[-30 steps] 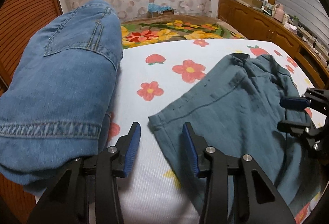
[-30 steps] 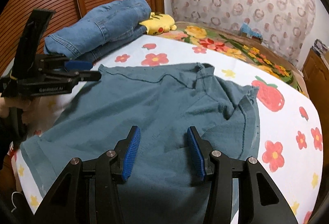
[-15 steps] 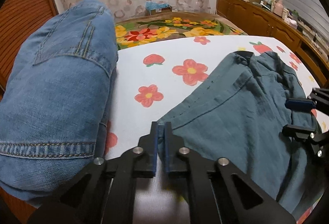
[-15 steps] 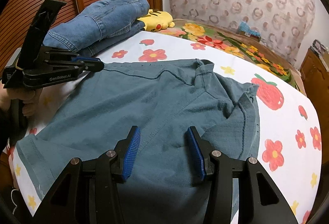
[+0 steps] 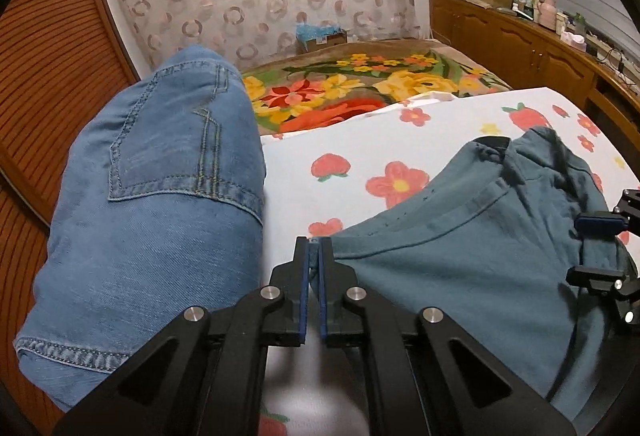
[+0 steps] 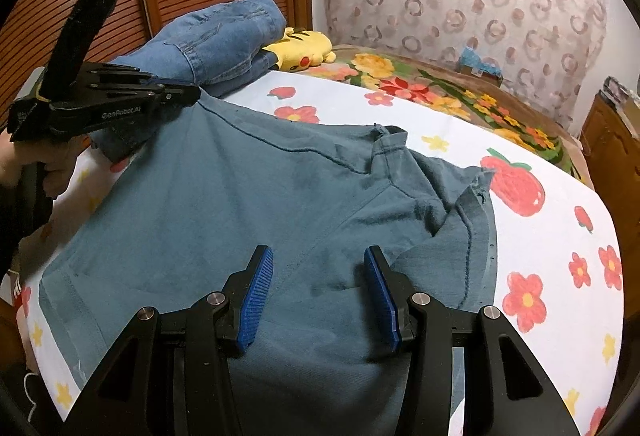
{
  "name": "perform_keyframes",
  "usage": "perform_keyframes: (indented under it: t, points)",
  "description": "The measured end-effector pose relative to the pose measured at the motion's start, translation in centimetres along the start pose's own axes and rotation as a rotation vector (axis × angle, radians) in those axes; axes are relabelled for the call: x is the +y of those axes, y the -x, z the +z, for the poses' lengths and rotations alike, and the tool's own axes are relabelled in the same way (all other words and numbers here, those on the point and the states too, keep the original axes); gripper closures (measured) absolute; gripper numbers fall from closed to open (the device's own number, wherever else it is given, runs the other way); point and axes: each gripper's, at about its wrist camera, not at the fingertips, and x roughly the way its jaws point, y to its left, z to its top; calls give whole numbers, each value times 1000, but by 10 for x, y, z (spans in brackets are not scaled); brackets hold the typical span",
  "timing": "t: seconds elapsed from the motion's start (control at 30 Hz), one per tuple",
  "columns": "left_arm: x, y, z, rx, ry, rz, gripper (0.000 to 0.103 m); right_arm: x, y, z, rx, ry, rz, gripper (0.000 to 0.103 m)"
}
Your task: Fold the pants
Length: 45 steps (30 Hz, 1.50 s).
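Teal pants [image 6: 240, 204] lie spread over the flowered bed sheet [image 6: 560, 236]. My left gripper [image 5: 314, 242] is shut on the pants' far left corner [image 5: 332, 236], which shows pinched between its blue pads. From the right wrist view, the left gripper [image 6: 192, 94] holds that corner slightly raised, with a hand [image 6: 52, 164] on its handle. My right gripper [image 6: 318, 256] is open over the middle of the pants, with cloth below its blue pads [image 6: 256, 296] but nothing pinched. It also shows at the right edge as the right gripper [image 5: 600, 248].
Folded blue jeans [image 5: 152, 204] are stacked at the left, close to the left gripper. A yellow plush toy [image 6: 304, 50] lies beside them. A floral blanket [image 5: 360, 88] covers the far end of the bed. A wooden cabinet [image 5: 520, 48] runs along the right.
The left gripper's jaws closed onto the pants' corner and drew it slightly up and toward the jeans. The right gripper stayed still and open.
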Motion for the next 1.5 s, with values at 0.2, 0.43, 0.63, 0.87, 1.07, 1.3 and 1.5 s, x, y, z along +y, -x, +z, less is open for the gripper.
perform_keyframes:
  t: [0.2, 0.43, 0.63, 0.87, 1.07, 1.3, 1.5]
  points:
    - [-5, 7, -6, 2, 14, -26, 96, -2, 3, 0, -7, -2, -1, 54]
    - [-16, 36, -19, -39, -2, -81, 55, -8, 27, -5, -35, -21, -27, 54]
    - [-29, 57, -36, -48, -9, -134, 31, -18, 49, -15, -47, -63, -78, 54]
    - [-39, 78, -55, -70, 12, -174, 31, -20, 65, -35, -36, -95, -123, 51]
    - [-49, 94, -73, -83, 1, -197, 31, -12, 77, -50, -26, -115, -138, 51]
    - [-57, 106, -93, -77, 3, -205, 31, -8, 79, -61, -1, -134, -124, 51]
    - [-64, 111, -112, -73, 10, -209, 31, -9, 81, -66, 18, -110, -129, 51]
